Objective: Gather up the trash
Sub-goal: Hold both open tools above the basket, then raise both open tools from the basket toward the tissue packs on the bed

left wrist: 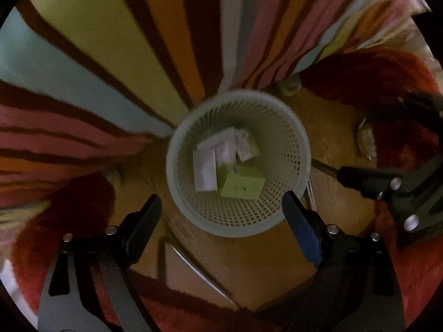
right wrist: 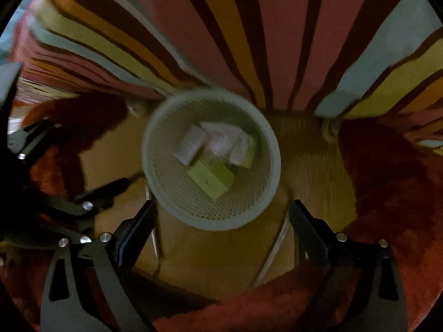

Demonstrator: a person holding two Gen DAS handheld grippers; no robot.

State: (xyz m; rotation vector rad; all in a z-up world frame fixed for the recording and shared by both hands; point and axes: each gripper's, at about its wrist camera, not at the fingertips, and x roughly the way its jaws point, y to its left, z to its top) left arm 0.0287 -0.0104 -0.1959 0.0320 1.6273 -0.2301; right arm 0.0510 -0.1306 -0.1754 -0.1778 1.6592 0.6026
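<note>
Wood floor, red rug at the edges, striped cloth [left wrist: 110, 55] hanging behind. White mesh wastebasket [left wrist: 293, 171] stands on the floor, holding white papers [left wrist: 205, 163] and a green box [left wrist: 243, 185] (both views blurred). Left tool [left wrist: 221, 210] and right tool [right wrist: 221, 215] both hover above its rim, fingers apart, gripping nothing.

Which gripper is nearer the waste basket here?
Too close to call: left gripper and right gripper both hover open above the waste basket, side by side, left slightly more centred.
</note>
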